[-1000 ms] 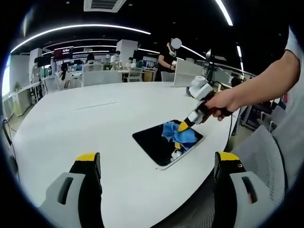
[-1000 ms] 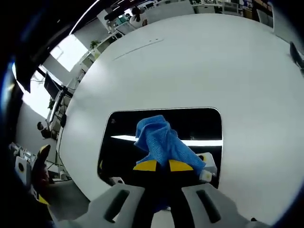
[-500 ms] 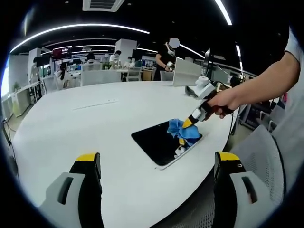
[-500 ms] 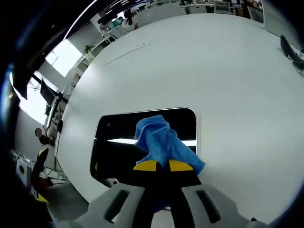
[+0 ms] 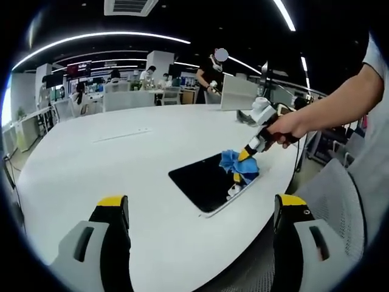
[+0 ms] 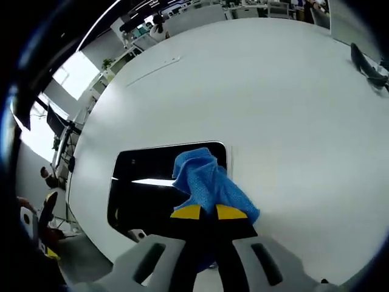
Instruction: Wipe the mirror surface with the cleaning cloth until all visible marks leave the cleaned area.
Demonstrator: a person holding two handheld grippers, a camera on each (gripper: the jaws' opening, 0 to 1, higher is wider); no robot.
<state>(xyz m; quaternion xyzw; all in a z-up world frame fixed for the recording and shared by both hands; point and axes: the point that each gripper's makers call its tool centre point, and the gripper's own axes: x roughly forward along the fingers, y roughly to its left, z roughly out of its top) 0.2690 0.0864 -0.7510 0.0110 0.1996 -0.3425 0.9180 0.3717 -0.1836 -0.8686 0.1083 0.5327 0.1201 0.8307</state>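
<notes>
The mirror lies flat on the white round table, near the table's edge on the person's side, its dark glass reflecting a bright strip of ceiling light. The blue cloth sits bunched on the mirror's far right corner, partly over the rim and onto the table. The right gripper has its yellow-tipped jaws closed tight on the cloth, pressing it down to the glass; in the left gripper view a hand holds this tool above the mirror. The left gripper hangs well back from the mirror, its jaws spread wide with nothing between them. Desks and people stand far behind the table.
</notes>
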